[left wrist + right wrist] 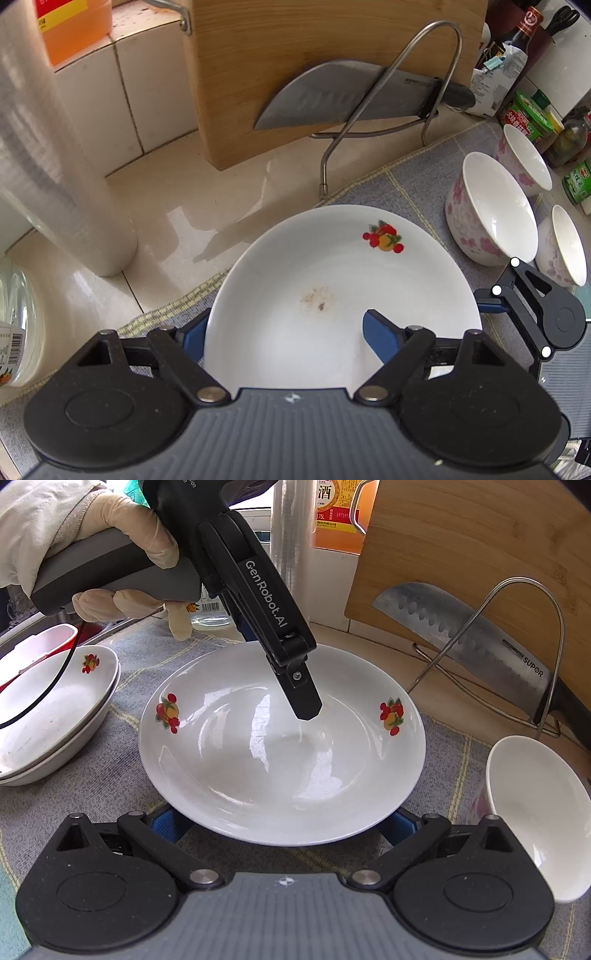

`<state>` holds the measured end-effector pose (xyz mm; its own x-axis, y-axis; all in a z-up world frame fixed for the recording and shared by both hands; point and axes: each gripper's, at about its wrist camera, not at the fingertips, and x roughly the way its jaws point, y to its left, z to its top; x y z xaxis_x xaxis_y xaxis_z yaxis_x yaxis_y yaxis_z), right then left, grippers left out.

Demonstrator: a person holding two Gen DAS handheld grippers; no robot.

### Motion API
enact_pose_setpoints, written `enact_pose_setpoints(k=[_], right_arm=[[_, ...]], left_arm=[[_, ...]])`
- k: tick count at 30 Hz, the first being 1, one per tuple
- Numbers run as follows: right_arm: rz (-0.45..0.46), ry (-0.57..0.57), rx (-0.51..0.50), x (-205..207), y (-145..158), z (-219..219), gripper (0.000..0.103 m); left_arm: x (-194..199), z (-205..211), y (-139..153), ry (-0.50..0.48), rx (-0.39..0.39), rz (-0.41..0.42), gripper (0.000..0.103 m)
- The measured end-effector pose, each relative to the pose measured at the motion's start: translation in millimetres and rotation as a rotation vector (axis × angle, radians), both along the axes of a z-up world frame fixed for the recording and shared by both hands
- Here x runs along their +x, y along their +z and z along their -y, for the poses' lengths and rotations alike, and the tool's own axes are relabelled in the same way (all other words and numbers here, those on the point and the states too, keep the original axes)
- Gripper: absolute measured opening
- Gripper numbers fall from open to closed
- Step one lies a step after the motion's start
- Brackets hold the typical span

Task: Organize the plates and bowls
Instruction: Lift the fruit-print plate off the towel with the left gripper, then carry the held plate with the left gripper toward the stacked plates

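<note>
Two grippers: both are being pointed down at one white plate (280, 768), each from its own side.
Plate spot: it's being carried flat by the grey cloth (417, 184) on the worktop (184, 206), with the fruit prints facing up and a small brownish smudge near the middle.
Left gripper (288, 332): the plate's rim is being straddled by its fingers. One blue finger (380, 336) is lying inside the dish and the other is mostly hidden outside the rim. Whether the rim is actually being pinched can't be told.
Left hand (110, 554): gloved, and being wrapped around the grey handle.
Right gripper (282, 823): its fingers are being held spread wide, with the tips tucked out of sight under the plate's near rim. Nothing is being clamped there, as far as can be seen.
Other plates: a stack of two (55, 716) is sitting on the same cloth, near the main plate but not touching it.
Bowls: three floral bowls (491, 210) are standing together on the cloth, just beside the plate.
Background: a knife (351, 96) is being propped in a wire rack (439, 44) against a wooden cutting board (295, 37).
</note>
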<state>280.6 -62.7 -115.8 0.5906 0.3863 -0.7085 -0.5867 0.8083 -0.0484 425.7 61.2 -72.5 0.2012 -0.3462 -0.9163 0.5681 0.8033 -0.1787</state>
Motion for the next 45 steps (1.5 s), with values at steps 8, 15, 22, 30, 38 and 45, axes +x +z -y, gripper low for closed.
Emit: enact_pose_setpoints(k=[8, 15, 22, 30, 38, 45], right_arm=[[0.000, 0.001, -0.006, -3, 4, 2, 0.103], [0.012, -0.005, -0.015, -7, 11, 4, 0.103], [0.023, -0.003, -0.027, -12, 17, 3, 0.103], [0.031, 0.009, -0.033, -19, 25, -2, 0.103], [0.046, 0.038, -0.037, -27, 36, -8, 0.103], [0.058, 0.076, -0.038, -36, 43, -16, 0.103]], left_arm=[[-7, -2, 4, 0.000, -0.012, -0.002, 0.084], [-16, -5, 12, 0.004, -0.030, 0.008, 0.084], [-25, -8, 20, 0.008, -0.042, 0.023, 0.084], [-39, -15, 31, 0.023, -0.052, 0.040, 0.084], [-54, -27, 43, 0.053, -0.059, 0.061, 0.084], [-67, -41, 49, 0.096, -0.063, 0.074, 0.084]])
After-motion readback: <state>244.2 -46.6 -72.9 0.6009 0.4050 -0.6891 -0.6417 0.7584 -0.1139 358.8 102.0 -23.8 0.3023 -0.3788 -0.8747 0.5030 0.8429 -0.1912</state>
